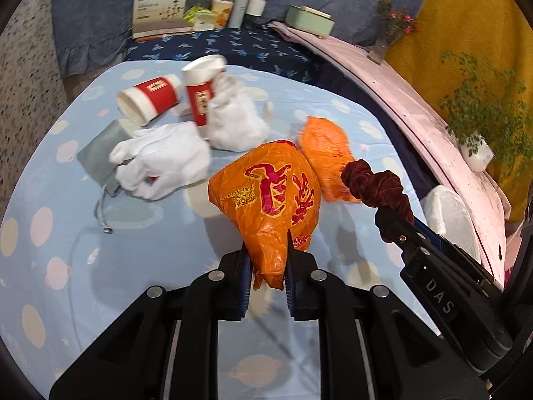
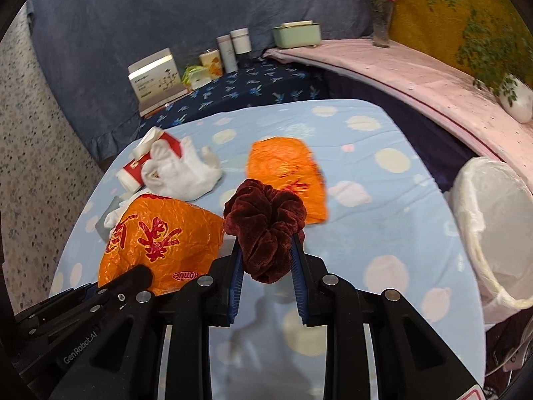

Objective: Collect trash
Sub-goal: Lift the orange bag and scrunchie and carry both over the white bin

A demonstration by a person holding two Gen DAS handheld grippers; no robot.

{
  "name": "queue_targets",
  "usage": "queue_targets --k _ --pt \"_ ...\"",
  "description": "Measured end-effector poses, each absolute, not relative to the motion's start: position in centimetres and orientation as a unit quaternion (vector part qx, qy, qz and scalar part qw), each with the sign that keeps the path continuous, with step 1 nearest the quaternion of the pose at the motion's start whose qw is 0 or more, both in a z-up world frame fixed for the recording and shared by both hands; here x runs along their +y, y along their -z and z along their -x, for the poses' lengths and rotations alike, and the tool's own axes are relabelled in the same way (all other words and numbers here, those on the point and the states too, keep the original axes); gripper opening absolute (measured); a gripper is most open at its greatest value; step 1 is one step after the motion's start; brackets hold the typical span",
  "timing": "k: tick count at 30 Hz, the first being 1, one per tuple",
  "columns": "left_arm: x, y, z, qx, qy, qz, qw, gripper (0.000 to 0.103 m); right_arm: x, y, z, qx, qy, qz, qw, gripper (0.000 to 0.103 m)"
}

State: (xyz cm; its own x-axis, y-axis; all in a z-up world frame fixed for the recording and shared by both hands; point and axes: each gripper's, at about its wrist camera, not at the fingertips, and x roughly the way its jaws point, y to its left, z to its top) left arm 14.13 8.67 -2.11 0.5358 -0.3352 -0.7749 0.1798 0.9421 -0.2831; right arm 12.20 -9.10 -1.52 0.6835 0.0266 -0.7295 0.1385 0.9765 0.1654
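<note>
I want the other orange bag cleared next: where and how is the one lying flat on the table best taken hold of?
Grip the second orange bag at its crumpled near edge, coming down from above on the side facing the grippers. It lies flattened on the tablecloth, so only a raised fold gives the fingers something to pinch, and that side looks unobstructed.

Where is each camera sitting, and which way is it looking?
Left wrist: rides the left gripper, looking down across the table; its fingers pinch an orange bag, and the right gripper shows alongside.
Right wrist: rides the right gripper, which clamps a dark red scrunchie; the lined bin sits at the right.
Shared: both bags, scrunchie, white gloves, cups.
</note>
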Motion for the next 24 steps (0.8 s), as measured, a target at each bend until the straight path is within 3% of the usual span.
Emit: queue_targets --k 24 --pt "-12.6 -1.2 -9.7 0.436 0.297 -0.019 0.85 0.016 -29.3 0.1 -1.6 0.342 0.186 -0.188 0.902 0.025"
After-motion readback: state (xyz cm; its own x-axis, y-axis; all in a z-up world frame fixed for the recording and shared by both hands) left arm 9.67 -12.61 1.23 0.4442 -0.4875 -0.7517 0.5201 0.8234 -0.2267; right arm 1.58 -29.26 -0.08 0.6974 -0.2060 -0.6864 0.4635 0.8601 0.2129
